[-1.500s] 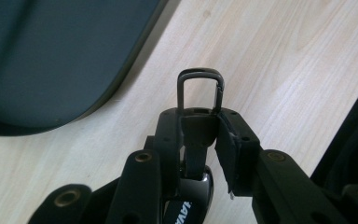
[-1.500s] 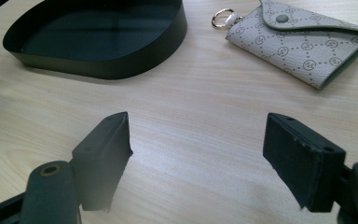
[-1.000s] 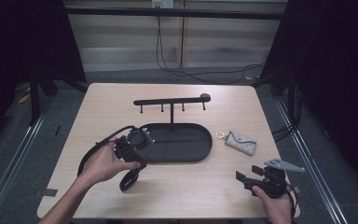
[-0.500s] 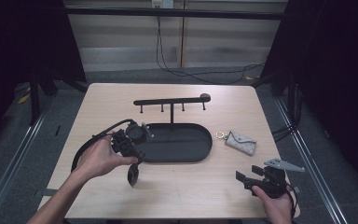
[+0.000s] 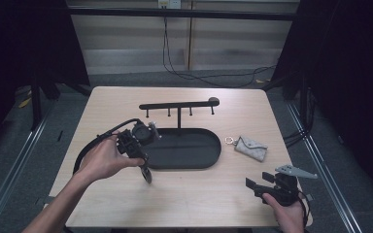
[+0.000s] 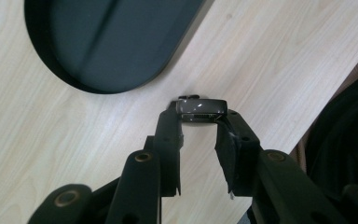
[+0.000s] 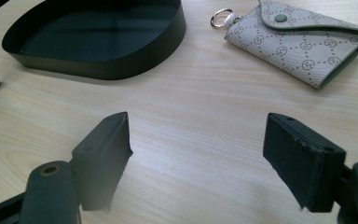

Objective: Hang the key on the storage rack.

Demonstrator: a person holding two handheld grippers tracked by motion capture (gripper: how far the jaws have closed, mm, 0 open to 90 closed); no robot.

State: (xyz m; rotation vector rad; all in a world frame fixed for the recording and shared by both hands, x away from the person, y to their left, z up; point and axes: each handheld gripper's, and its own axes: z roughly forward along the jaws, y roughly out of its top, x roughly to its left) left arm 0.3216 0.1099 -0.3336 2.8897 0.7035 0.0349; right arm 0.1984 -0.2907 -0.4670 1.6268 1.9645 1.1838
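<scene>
A dark wristwatch sits clamped between the tips of my left gripper, face outward. From above, the left gripper points down just in front of the black oval tray, and the watch hangs from it above the wood. My right gripper rests at the table's near right edge, aimed left. Its jaws stand apart with bare wood between them. A beige patterned key pouch with a metal ring lies beyond them.
A black hook rack rises behind the tray, its bar running left to right. The key pouch lies right of the tray. The left gripper's cable loops over the table's left side. The tray wall is near the right gripper.
My left gripper has risen with the watch and shifted slightly toward the tray. The right gripper has stayed put.
</scene>
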